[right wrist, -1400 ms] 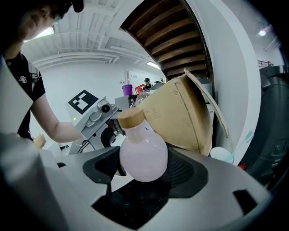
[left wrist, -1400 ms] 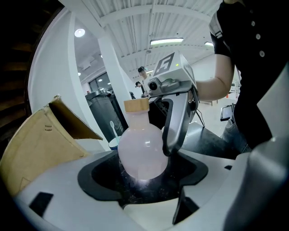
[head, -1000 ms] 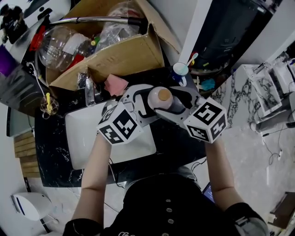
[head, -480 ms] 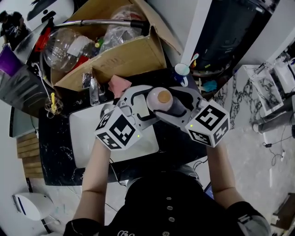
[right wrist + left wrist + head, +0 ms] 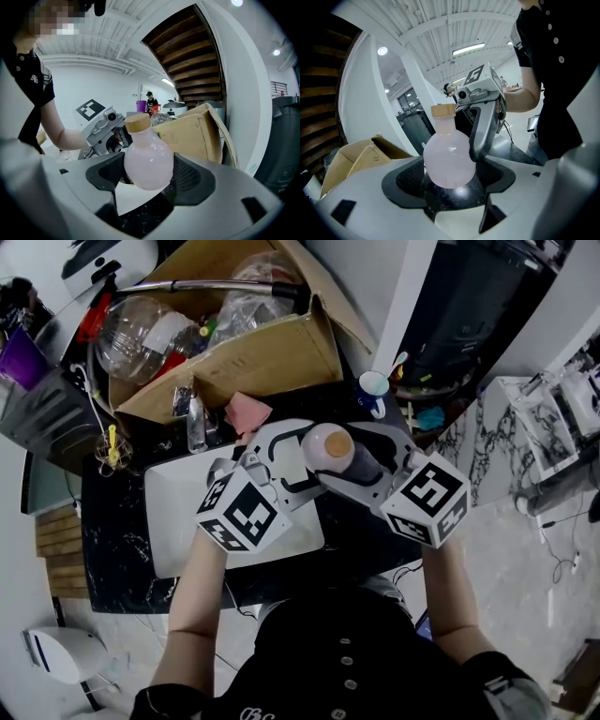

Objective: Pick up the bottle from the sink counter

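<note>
A round pale-pink bottle (image 5: 328, 448) with a tan wooden cap is held upright in the air above the black sink counter (image 5: 112, 549). My right gripper (image 5: 345, 460) is shut on the bottle's (image 5: 148, 161) belly, with a pad against each side. My left gripper (image 5: 281, 457) faces it from the other side with jaws open around the same bottle (image 5: 449, 159). In the left gripper view, one of the right gripper's fingers (image 5: 482, 133) lies between the bottle and my left gripper's right-hand pad.
A white sink basin (image 5: 178, 512) is set in the counter below the grippers. Behind it stand a cardboard box (image 5: 253, 352) with clear plastic bottles, a pink cloth (image 5: 246, 412), a small clear bottle (image 5: 195, 423) and a mug (image 5: 373, 385).
Both grippers and the bottle keep the same hold and pose. They have drifted slightly to the right in the head view, which has also shifted a little.
</note>
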A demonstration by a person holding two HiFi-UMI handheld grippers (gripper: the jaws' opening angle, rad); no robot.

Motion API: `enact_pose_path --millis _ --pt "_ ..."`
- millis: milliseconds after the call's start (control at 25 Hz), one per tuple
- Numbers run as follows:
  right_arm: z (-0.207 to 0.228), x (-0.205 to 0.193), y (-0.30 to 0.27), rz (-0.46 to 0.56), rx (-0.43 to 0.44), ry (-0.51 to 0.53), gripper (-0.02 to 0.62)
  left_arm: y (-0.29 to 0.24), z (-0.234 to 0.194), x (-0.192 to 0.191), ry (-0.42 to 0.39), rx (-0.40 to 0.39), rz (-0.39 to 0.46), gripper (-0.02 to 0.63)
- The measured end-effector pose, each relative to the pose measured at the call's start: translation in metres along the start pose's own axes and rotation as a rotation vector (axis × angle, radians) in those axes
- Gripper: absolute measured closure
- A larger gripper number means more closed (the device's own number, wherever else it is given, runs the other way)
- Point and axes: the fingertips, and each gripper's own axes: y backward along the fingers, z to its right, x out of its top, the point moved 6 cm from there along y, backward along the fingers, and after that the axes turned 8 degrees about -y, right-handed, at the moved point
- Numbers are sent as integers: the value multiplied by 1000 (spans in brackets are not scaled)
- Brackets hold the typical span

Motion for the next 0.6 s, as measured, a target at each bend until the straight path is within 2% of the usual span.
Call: enact_pose_path --millis 600 --pt "-6 -19 7 -25 5 -25 265 -7 21 -4 42 -23 21 244"
